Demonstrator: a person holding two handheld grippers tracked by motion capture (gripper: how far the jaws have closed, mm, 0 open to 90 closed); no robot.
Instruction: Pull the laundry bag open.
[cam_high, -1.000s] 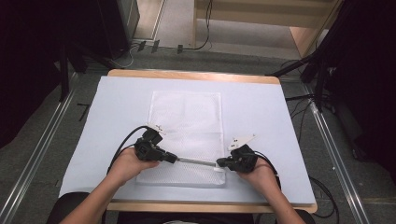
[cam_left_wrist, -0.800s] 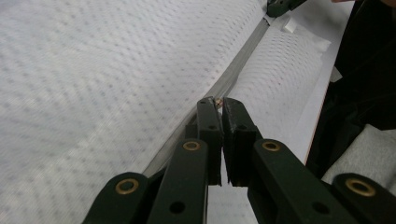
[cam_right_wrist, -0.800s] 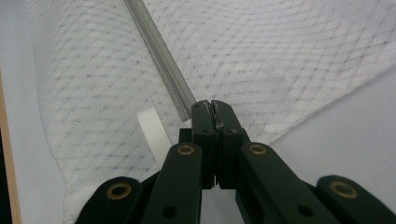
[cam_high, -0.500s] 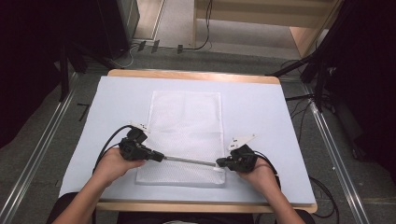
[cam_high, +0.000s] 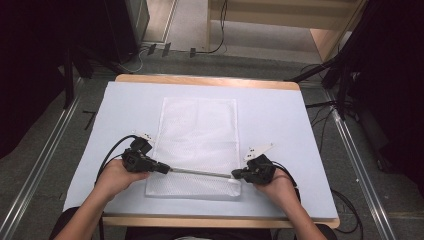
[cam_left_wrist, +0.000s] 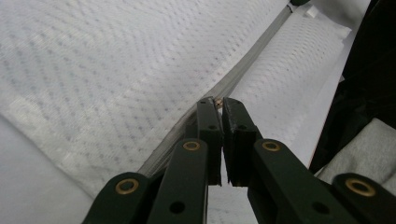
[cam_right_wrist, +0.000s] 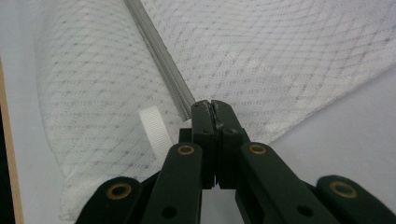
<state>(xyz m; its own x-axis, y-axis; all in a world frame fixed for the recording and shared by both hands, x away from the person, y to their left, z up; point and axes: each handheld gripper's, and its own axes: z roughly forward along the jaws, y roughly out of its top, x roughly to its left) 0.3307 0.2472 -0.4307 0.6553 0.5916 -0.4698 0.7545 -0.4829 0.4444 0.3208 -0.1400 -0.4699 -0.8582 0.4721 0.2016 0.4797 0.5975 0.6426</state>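
A white mesh bag lies flat in the middle of the table, long side running near to far, and all the action is along its near end, where a grey zipper crosses from left to right.

The left gripper sits at the bag's near-left edge, jaws pinched almost together on something small at the zipper line; in the left gripper view a little brassy bit peeks between the tips, most likely the slider's pull tab. The right gripper is clamped tight at the near-right corner, and the right gripper view shows its jaws fully together on the zipper's end, with a white ribbed loop lying just beside them.

How will this thing handle? It looks feather-light, soft and floppy, with no stiffness of its own. Pull one end and the whole bag would slide or bunch on the smooth tabletop. So the two-point hold makes sense: anchor the fabric at the zipper's end, draw the tab along the teeth, keep the line taut. The mesh itself is a poor place to grab, since it could snag or stretch. The tab is tiny and could slip out of the pinch, so a steady, level pull along the zipper seems wisest.
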